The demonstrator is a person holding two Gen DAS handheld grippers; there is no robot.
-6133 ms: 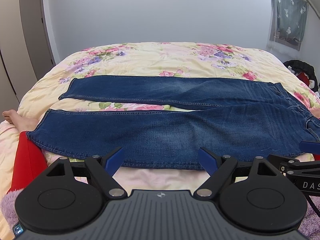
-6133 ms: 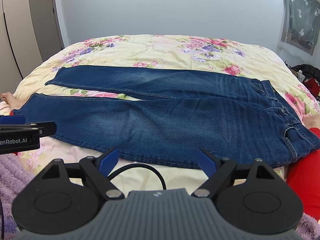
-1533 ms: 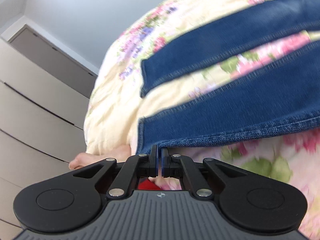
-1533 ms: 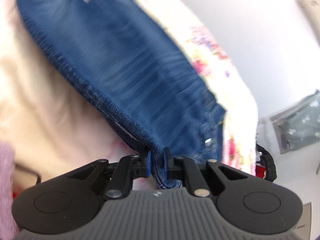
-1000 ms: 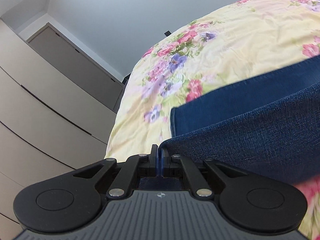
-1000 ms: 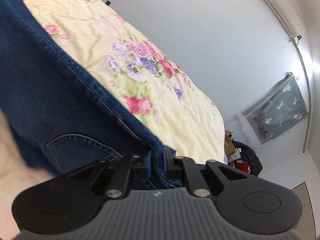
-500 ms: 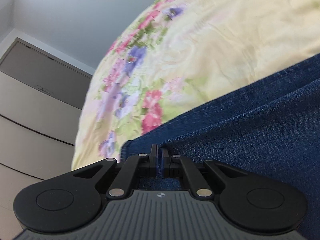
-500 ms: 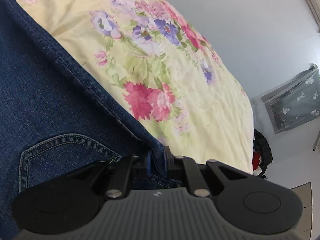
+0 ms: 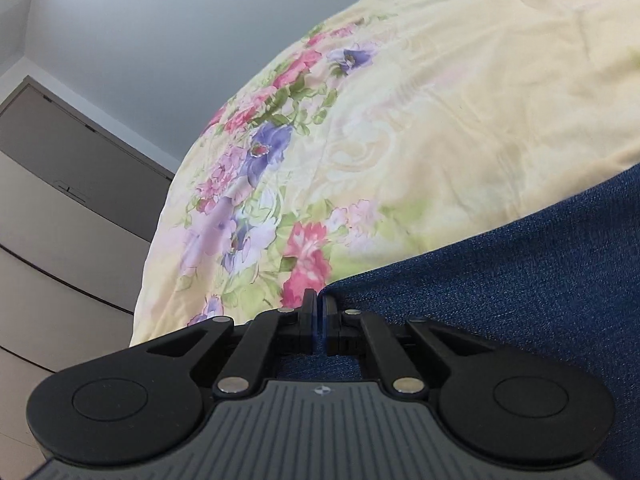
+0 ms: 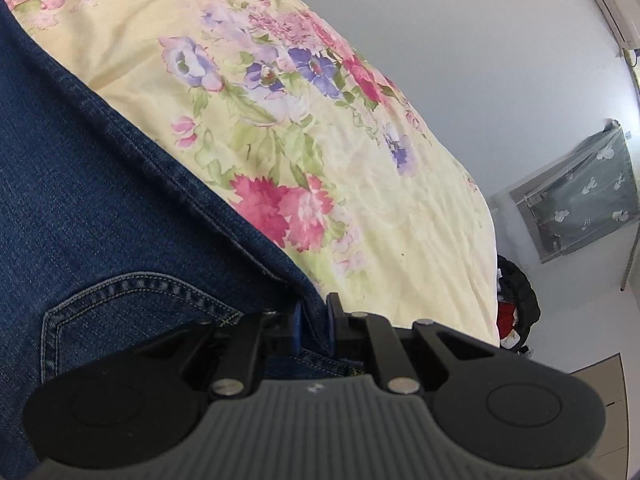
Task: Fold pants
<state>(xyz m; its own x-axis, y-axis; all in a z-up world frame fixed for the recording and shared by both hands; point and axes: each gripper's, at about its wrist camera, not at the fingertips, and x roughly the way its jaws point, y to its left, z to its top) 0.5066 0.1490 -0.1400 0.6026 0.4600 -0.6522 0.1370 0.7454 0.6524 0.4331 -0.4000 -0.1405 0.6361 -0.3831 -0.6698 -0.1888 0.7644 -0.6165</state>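
The blue jeans [image 9: 500, 304] lie on the floral bedspread [image 9: 440, 120]. My left gripper [image 9: 319, 308] is shut on the hem corner of a jeans leg, low over the bed. The denim runs off to the right. My right gripper [image 10: 314, 320] is shut on the waist edge of the jeans [image 10: 100, 208]. A back pocket [image 10: 132, 304] with light stitching shows just left of its fingers. The jeans' side seam runs up to the left along the bedspread [image 10: 320, 128].
A beige wardrobe [image 9: 60, 216] stands left of the bed. A grey patterned cloth [image 10: 580, 192] hangs on the right wall. A dark bag with something red [image 10: 516, 304] sits beside the bed's right edge.
Both grippers have carried the near leg and waist edge across the bed onto the far leg and lowered toward it. Both stayed shut on the denim.
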